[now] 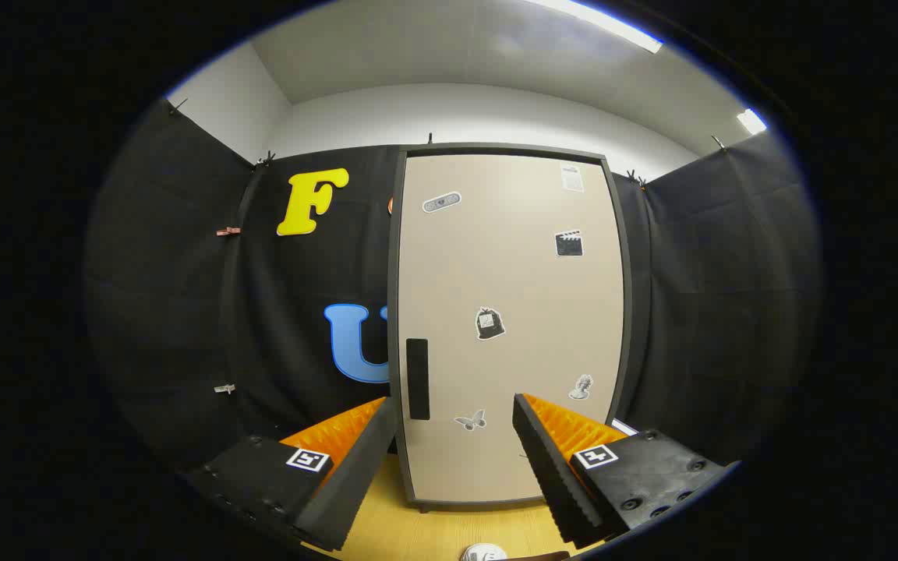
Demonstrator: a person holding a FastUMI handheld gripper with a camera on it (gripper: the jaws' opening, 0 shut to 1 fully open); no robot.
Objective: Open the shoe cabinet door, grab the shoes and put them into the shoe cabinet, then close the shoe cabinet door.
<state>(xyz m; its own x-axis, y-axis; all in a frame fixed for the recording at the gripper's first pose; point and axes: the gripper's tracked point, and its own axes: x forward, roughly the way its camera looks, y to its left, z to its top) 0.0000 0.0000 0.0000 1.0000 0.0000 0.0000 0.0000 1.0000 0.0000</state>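
A: What is the biggest thing ahead?

B: The shoe cabinet (507,327), standing upright on the wooden table (418,534) against the black cloth wall. Its long axis runs vertically, and its front faces straight toward the camera.

A: How does it look?

B: A pale beige door (527,280) in a dark frame, shut flush. A dark vertical handle (417,379) sits low on the door's left edge. Small stickers (489,322) are scattered over the panel.

A: And the gripper (455,425)?

B: Its fingers are spread wide with nothing between them, held just in front of the cabinet's lower part. The left fingertip lies near the handle; whether it touches is unclear.

A: Anything smaller?

B: A white rounded object (484,553) on the table between the fingers, mostly cut off.
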